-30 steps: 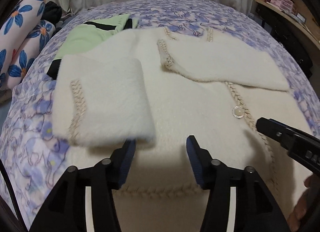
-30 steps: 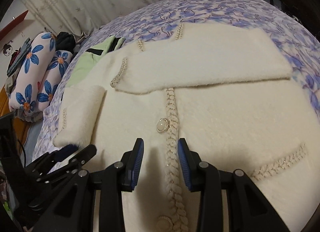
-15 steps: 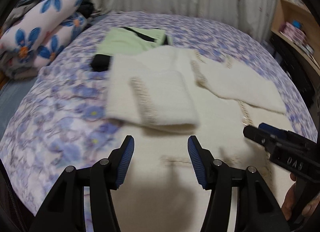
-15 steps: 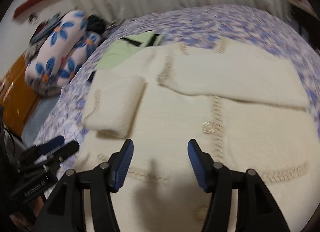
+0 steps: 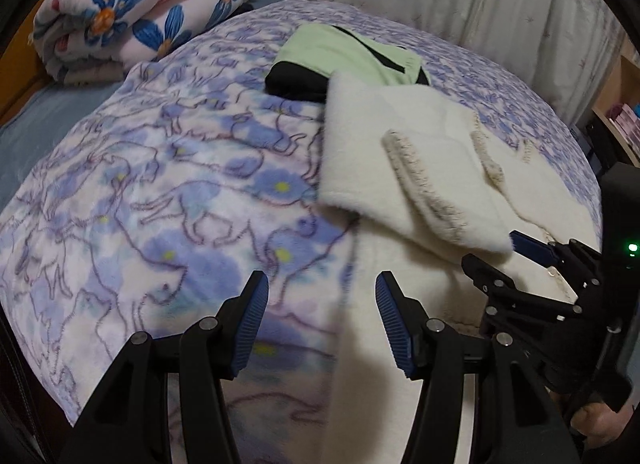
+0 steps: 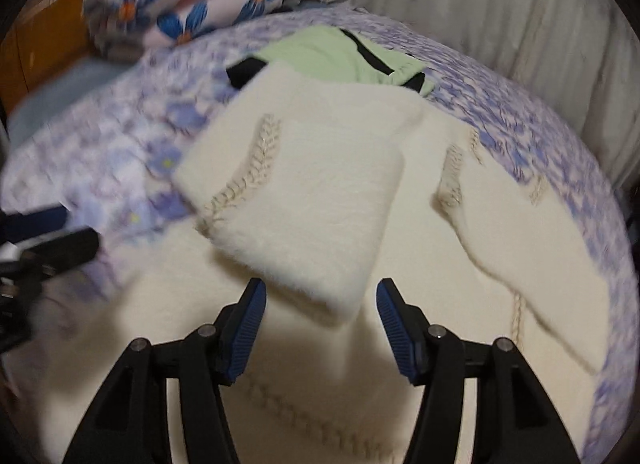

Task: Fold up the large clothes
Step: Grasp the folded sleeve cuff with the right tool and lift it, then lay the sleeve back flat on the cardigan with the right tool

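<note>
I have swung both grippers leftward since a second ago: my left gripper [image 5: 320, 312] now hangs spread over the fleecy floral blanket [image 5: 160, 191], my right gripper [image 6: 318, 318] spread and empty before the folded sleeve [image 6: 312, 199]. The fluffy cream cardigan [image 6: 500, 248], braid-trimmed, lies flat on the bed, its left edge likely next.

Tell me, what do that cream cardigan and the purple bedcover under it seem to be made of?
The cream cardigan looks like a thick, fuzzy plush knit, perhaps faux fur: its edges are hairy and soft, with braided trim that glints slightly. The purple bedcover looks like printed fleece, matte and slightly napped, though blur leaves that open.
</note>
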Demonstrator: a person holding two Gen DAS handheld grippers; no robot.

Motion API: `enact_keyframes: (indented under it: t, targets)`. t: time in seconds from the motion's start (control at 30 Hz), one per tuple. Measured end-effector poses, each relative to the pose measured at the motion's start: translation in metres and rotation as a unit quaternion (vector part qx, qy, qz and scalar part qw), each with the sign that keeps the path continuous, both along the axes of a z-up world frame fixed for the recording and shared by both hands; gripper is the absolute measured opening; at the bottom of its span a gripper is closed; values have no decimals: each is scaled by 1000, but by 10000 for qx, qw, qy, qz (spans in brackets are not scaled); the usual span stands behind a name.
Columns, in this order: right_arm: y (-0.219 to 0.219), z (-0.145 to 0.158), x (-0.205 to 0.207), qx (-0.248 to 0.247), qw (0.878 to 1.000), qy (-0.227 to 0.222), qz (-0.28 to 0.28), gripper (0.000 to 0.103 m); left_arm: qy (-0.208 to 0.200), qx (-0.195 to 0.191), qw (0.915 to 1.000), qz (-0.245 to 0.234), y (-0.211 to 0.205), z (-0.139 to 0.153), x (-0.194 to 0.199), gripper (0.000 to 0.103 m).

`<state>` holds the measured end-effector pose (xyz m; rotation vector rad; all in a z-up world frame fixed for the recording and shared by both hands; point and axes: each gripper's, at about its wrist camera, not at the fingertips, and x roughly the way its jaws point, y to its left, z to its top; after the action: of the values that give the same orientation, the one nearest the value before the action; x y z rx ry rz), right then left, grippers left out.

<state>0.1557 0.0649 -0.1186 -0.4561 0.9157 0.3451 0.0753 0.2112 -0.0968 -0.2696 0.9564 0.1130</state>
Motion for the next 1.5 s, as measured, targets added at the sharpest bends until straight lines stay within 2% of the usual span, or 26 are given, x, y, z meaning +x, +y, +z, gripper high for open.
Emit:
enact_keyframes:
  t: [0.2, 0.3, 0.33, 0.4, 0.57, 0.7, 0.77, 0.8, 0.9, 0.97, 1.03, 1.1, 1.17, 1.2, 1.27, 1.33, 1.4, 1.5]
  targets:
    - [9, 5, 15, -28, 9999, -130, -17, 58, -49, -62, 9999, 104, 11, -7, 6, 54]
    - [14, 12, 22, 128, 9998, -151, 71, 56, -79, -102, 9998, 167, 16, -8, 8, 54]
    - [15, 15, 24, 188, 9997, -148, 105, 53, -85, -122, 9997, 184, 18, -8, 9, 54]
    - [18, 20, 26, 312, 9992, -99, 220, 13, -90, -147, 9996, 211, 20, -9, 9, 54]
    - [14, 53, 38, 811, 9965, -145, 153, 10, -92, -141, 9996, 218, 20, -9, 9, 54]
    - [-13, 102, 56, 1466, 9875, -564, -147, 8, -117, -108, 9996, 215, 18, -6, 6, 54]
    - [-38, 127, 63, 1889, 9776, -828, -428, 8, -156, -77, 9996, 203, 16, -2, 5, 54]
    - [-59, 140, 67, 2163, 9688, -1001, -686, 8, -177, -59, 9997, 181, 14, 0, 4, 54]
    - [-112, 152, 72, 2540, 9477, -1287, -1445, 9, -238, 15, 9997, 109, 7, 4, 4, 54]
    - [-160, 135, 76, 2762, 9293, -1093, -2197, 10, -248, 95, 9996, 46, 1, 5, 4, 54]
    - [-198, 103, 77, 2578, 9190, -676, -2906, 13, -200, 147, 9997, -57, -7, 3, 6, 54]
    - [-221, 71, 73, 2318, 9144, -217, -3313, 20, -137, 177, 9996, -157, -14, 1, 10, 54]
    - [-245, 36, 64, 2204, 9106, 331, -3480, 22, -82, 207, 9994, -247, -18, 0, 14, 54]
    - [-253, 26, 59, 2174, 9098, 461, -3506, 22, -60, 227, 9993, -298, -21, -1, 17, 54]
    - [-264, 18, 51, 2139, 9114, 560, -3470, 23, -25, 328, 9986, -408, -26, -1, 27, 54]
    - [-275, 18, 49, 2225, 9121, 561, -3398, 30, 7, 447, 9975, -553, -32, -1, 44, 55]
    - [-284, 26, 54, 2399, 9104, 496, -3333, 43, 8, 531, 9963, -676, -35, -2, 63, 55]
    - [-297, 34, 74, 2609, 9116, 432, -3147, 51, 47, 633, 9943, -852, -39, -6, 97, 55]
